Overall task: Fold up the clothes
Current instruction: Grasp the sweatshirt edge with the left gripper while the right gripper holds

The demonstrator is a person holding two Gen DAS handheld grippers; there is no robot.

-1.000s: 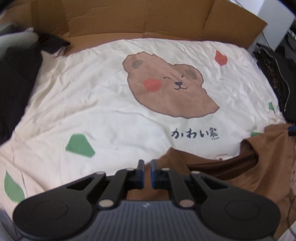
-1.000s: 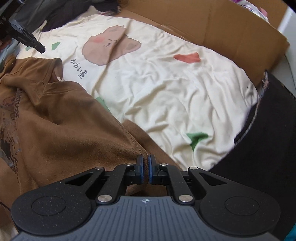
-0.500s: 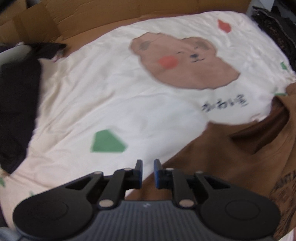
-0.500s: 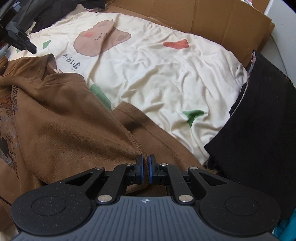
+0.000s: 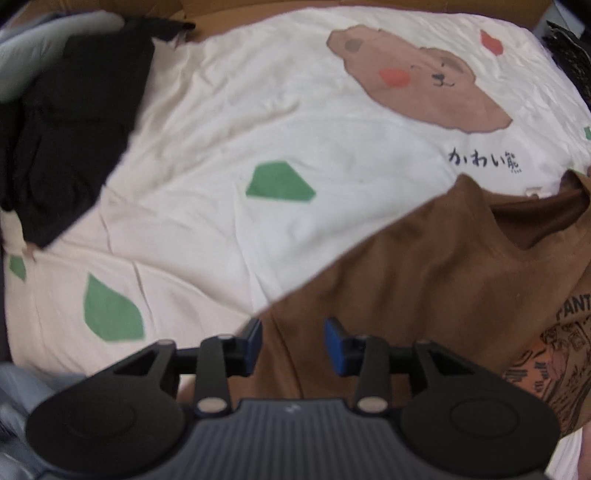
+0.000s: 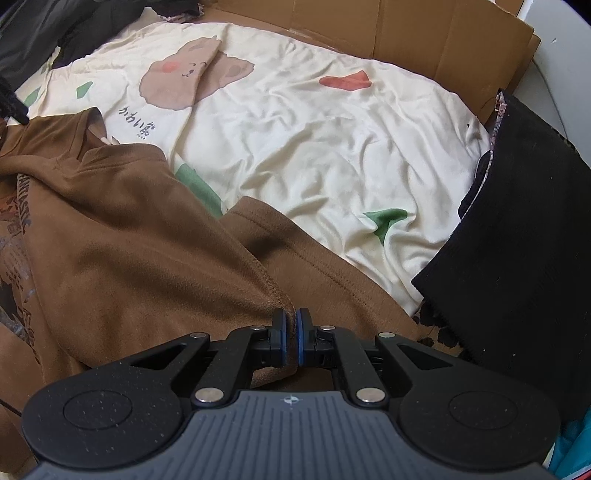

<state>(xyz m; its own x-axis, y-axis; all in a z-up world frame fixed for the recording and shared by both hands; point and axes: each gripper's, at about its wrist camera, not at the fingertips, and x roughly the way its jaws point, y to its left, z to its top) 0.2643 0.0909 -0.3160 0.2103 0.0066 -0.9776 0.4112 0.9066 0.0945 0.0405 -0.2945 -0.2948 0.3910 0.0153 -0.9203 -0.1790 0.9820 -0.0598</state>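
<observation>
The brown sweatshirt (image 6: 122,236) lies on the near part of a cream bedsheet (image 6: 332,147), printed side up, its neckline toward the far side; it is rumpled, with one hemmed edge doubled over itself on the right, and no clean fold line shows across the body. The right gripper (image 6: 290,325) is clenched on that stitched hem, a ridge of brown cloth pinched between its blue pads. The left gripper (image 5: 293,341) stands released, jaws spread, above the garment's near left edge, with nothing between the fingers. Judgement: the garment is partly gathered, not folded into a compact shape; whether it is being spread flat or brought over for a fold cannot be settled from these views. Sleeves and lower hem are not fully visible. Beyond the sweatshirt, the sheet carries a bear print (image 5: 424,81) and green leaf shapes. A black garment (image 6: 517,240) lies at the right edge, another dark cloth (image 5: 66,129) at the far left, and cardboard (image 6: 406,29) walls the far side.
</observation>
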